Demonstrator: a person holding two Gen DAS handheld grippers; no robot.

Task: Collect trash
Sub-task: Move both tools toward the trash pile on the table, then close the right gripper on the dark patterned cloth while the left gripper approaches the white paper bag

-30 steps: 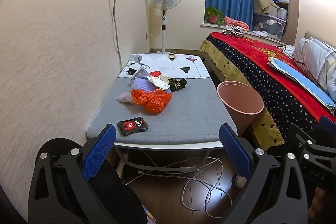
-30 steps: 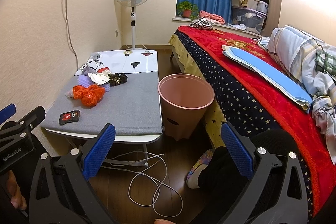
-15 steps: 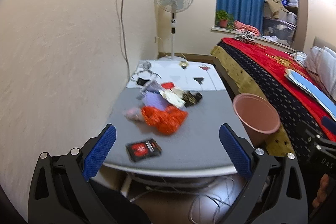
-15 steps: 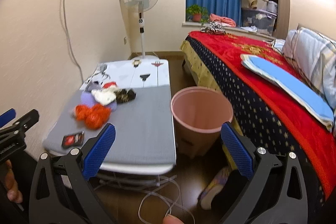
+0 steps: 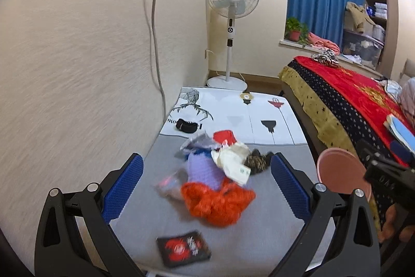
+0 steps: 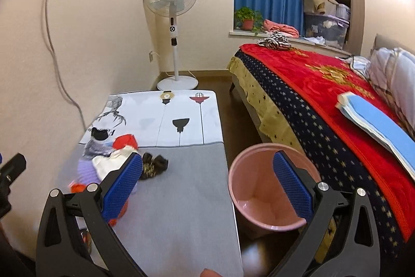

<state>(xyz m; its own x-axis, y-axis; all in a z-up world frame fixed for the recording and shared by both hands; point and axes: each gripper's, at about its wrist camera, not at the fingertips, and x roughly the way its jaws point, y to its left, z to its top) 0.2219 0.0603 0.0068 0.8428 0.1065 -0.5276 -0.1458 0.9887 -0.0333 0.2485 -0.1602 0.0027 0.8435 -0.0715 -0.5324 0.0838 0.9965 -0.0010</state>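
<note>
A pile of trash lies on the low grey table: an orange crumpled bag, a purple knitted piece, a white wrapper, a dark crumpled wrapper and a black-and-red packet near the front. My left gripper is open and empty above the pile. My right gripper is open and empty over the table's right edge. The pink bin stands on the floor right of the table; it also shows in the left wrist view.
A wall runs along the table's left side. A standing fan is at the far end. The bed with a red blanket lies right of the bin. A small black item sits on the white patterned mat.
Both grippers have moved forward and up over the table. The trash pile and the bin are now closer in view. Both stay open.
</note>
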